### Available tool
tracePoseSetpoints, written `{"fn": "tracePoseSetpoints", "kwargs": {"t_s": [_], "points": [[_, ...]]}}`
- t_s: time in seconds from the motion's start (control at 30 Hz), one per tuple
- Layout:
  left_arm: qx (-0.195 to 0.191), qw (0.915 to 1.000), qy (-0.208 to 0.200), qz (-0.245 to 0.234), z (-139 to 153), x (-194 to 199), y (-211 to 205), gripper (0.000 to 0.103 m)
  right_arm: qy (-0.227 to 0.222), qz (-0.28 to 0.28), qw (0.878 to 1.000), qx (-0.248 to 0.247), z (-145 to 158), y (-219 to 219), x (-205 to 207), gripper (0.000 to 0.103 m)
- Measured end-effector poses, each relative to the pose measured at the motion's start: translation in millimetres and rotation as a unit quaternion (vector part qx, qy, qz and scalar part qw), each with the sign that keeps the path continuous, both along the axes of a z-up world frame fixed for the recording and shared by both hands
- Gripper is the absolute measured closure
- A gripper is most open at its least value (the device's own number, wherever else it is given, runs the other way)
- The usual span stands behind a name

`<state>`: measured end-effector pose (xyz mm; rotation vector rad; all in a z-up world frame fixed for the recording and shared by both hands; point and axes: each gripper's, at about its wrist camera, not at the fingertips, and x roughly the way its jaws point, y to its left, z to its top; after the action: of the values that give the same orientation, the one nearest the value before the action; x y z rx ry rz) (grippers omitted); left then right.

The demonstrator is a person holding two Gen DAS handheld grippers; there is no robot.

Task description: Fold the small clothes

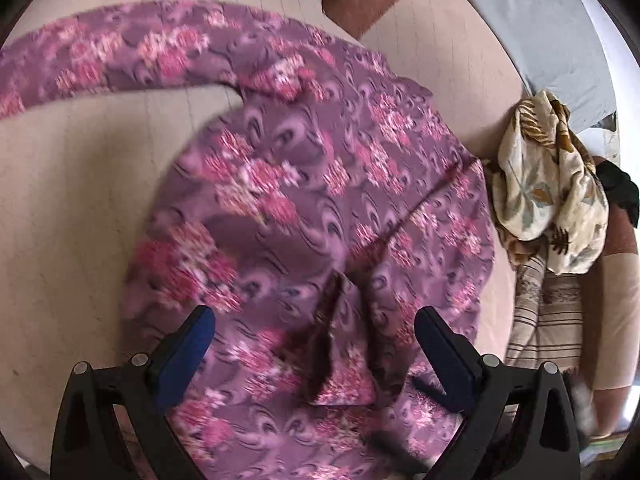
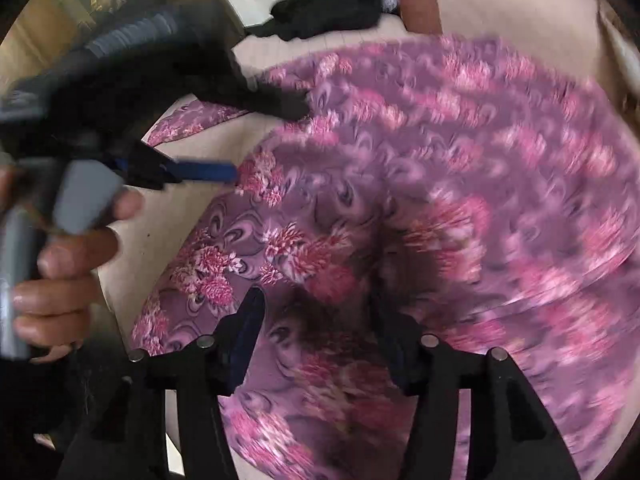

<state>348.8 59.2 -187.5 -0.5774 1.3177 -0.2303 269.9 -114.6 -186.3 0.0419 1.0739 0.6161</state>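
Both grippers (image 1: 316, 332) (image 2: 316, 320) gape over the blurred purple floral garment (image 1: 320, 184), edges cut off.

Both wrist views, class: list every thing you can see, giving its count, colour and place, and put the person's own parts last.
Floral garment: one, purple and pink, spread across the middle.
Bed surface: one, pale beige, under the garment.
Leaf-print cloth: one, cream and brown, bunched at the right edge.
Striped cloth: one, beige and brown, below the leaf-print cloth.
Dark clothing: one heap, black, far edge.
Pillow: one, pale blue-grey, upper right.
Left hand-held gripper: black, blue pads, open above the garment.
Right hand-held gripper: black, open.
Hand: one, gripping a handle.
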Motion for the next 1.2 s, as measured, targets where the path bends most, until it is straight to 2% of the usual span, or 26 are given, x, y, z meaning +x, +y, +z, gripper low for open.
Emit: {"fn": "tracePoseSetpoints", "kwargs": {"t_s": [0.03, 0.07, 0.1, 0.13, 0.17, 0.2, 0.23, 0.27, 0.3, 0.33, 0.4, 0.43, 0.47, 0.53, 0.57, 0.67, 0.73, 0.8, 0.87, 0.93, 1.0, 1.03, 1.07, 1.1, 1.17, 1.2], "points": [[0.000, 1.0000, -0.002, -0.005, 0, -2, -5, 0.002, -0.012, -0.008, 1.000, 0.007, 12, -11, 1, 0.042], [0.002, 0.9999, -0.005, -0.014, 0, -5, -11, 0.003, -0.015, -0.015, 1.000, 0.018, 22, -22, 5, 0.029], [0.007, 0.9997, -0.008, -0.022, 0, -6, -18, 0.004, -0.015, -0.022, 0.999, 0.037, 32, -38, 9, 0.024], [0.012, 0.9995, -0.011, -0.026, 0, -7, -24, 0.006, -0.023, -0.044, 0.997, 0.058, 42, -60, 14, 0.024], [0.020, 0.9993, -0.013, -0.028, -1, -8, -29, 0.014, -0.027, -0.066, 0.996, 0.058, 45, -73, 23, 0.024], [0.029, 0.9990, -0.009, -0.032, -4, -11, -35, 0.023, -0.032, -0.111, 0.992, 0.041, 43, -91, 33, 0.024], [0.034, 0.9987, -0.002, -0.037, -9, -13, -41, 0.028, -0.035, -0.162, 0.986, 0.025, 40, -112, 41, 0.024], [0.039, 0.9981, 0.009, -0.047, -16, -16, -49, 0.039, -0.029, -0.204, 0.978, 0.021, 34, -132, 49, 0.024], [0.043, 0.9976, 0.017, -0.052, -21, -17, -55, 0.050, -0.007, -0.244, 0.969, 0.024, 21, -153, 58, 0.024], [0.051, 0.9970, 0.023, -0.054, -27, -19, -60, 0.056, 0.024, -0.287, 0.957, 0.029, 4, -176, 66, 0.026], [0.061, 0.9975, 0.015, -0.033, -30, -26, -64, 0.067, 0.067, -0.321, 0.943, 0.050, -21, -201, 77, 0.041], [0.059, 0.9979, 0.007, -0.025, -29, -30, -65, 0.072, 0.090, -0.327, 0.939, 0.062, -35, -208, 82, 0.045], [0.059, 0.9981, -0.002, -0.020, -26, -34, -65, 0.089, 0.104, -0.330, 0.936, 0.071, -46, -211, 85, 0.055], [0.053, 0.9982, -0.022, 0.016, -10, -46, -58, 0.095, 0.112, -0.320, 0.937, 0.082, -56, -207, 92, 0.071], [0.045, 0.9968, -0.042, 0.052, 4, -58, -48, 0.095, 0.108, -0.315, 0.940, 0.079, -58, -201, 95, 0.095], [0.057, 0.9873, -0.094, 0.114, 48, -91, -29, 0.096, 0.095, -0.317, 0.940, 0.080, -47, -195, 87, 0.098], [0.066, 0.9866, -0.089, 0.120, 51, -104, -31, 0.096, 0.085, -0.317, 0.941, 0.087, -38, -194, 83, 0.098], [0.114, 0.9857, -0.054, 0.111, 27, -107, -42, 0.095, 0.093, -0.308, 0.945, 0.066, -41, -187, 87, 0.098], [0.169, 0.9810, 0.000, 0.095, -6, -102, -50, 0.091, 0.100, -0.291, 0.952, 0.009, -52, -171, 92, 0.097], [0.177, 0.9786, 0.034, 0.099, -23, -99, -42, 0.082, 0.099, -0.276, 0.956, -0.011, -57, -163, 92, 0.096], [0.191, 0.9743, 0.020, 0.118, -15, -98, -37, 0.051, 0.094, -0.270, 0.958, 0.005, -47, -164, 91, 0.084], [0.194, 0.9741, 0.004, 0.117, -8, -97, -37, 0.042, 0.090, -0.272, 0.958, 0.022, -41, -170, 90, 0.075], [0.198, 0.9733, -0.021, 0.114, 3, -96, -39, 0.027, 0.084, -0.278, 0.956, 0.032, -34, -175, 88, 0.051], [0.209, 0.9694, -0.049, 0.118, 15, -99, -42, 0.022, 0.075, -0.287, 0.954, 0.036, -27, -182, 85, 0.035], [0.224, 0.9607, -0.098, 0.131, 34, -108, -44, 0.021, 0.053, -0.300, 0.952, 0.041, -13, -193, 81, 0.032], [0.224, 0.9576, -0.124, 0.132, 45, -111, -46, 0.018, 0.047, -0.307, 0.950, 0.040, -9, -200, 80, 0.032]]}}
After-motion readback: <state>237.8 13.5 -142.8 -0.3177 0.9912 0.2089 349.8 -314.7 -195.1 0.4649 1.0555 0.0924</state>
